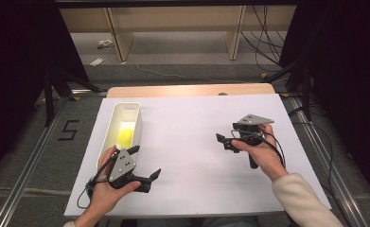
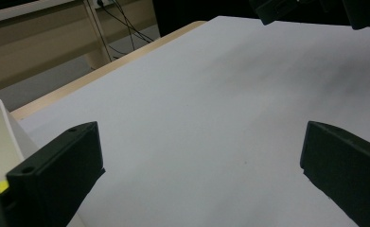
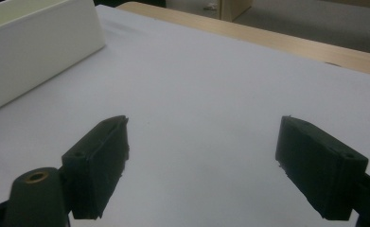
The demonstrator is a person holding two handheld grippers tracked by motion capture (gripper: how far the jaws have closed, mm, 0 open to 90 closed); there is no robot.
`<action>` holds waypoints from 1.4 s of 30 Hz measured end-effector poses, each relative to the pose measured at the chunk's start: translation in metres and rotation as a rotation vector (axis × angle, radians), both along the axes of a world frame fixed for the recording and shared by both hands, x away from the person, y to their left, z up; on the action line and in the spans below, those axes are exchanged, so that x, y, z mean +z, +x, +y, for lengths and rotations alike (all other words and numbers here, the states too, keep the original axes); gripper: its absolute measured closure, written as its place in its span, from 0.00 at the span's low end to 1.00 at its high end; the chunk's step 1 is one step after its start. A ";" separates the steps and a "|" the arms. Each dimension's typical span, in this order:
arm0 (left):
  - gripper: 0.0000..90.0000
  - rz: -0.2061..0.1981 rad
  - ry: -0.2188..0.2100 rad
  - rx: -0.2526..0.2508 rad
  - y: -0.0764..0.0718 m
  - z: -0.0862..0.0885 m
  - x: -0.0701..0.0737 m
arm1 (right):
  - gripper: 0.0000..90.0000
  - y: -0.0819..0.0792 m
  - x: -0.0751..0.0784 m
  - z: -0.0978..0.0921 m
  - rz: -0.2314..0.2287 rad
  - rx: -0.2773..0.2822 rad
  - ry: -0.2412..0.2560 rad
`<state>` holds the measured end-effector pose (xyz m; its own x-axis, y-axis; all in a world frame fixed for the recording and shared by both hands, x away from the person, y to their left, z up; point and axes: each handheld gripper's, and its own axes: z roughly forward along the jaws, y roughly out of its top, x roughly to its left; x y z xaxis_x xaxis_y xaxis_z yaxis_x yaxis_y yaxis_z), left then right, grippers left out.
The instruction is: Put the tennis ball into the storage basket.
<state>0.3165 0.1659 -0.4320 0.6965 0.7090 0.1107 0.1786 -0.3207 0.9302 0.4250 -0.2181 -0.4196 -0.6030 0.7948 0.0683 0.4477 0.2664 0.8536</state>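
Left gripper is held with jaws spread wide, nothing gripped, just beside the white bin. Right gripper likewise spread and empty, well apart. Yellow ball is seen inside the bin.

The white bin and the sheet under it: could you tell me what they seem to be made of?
The white bin looks like moulded plastic: smooth, slightly glossy walls with rounded corners. The sheet seems to be matte white paper or thin board, lying flat over a light wooden tabletop, though the pictures leave this open.
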 end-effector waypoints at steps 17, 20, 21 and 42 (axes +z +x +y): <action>0.00 -0.001 -0.001 0.011 0.000 0.002 0.000 | 0.21 -0.012 -0.005 -0.026 -0.007 -0.041 0.009; 0.00 -0.002 -0.001 0.011 0.001 0.003 0.000 | 0.21 -0.014 -0.006 -0.028 -0.008 -0.047 0.011; 0.00 -0.001 -0.002 0.012 0.001 0.003 0.000 | 0.21 -0.015 -0.006 -0.029 -0.007 -0.047 0.011; 0.00 -0.004 0.000 0.019 0.001 0.004 0.001 | 0.21 -0.030 -0.009 -0.050 -0.010 -0.074 0.014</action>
<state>0.3179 0.1698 -0.4315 0.6823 0.7222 0.1133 0.1807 -0.3168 0.9311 0.3947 -0.2678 -0.4287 -0.5437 0.8361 0.0735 0.4569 0.2214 0.8615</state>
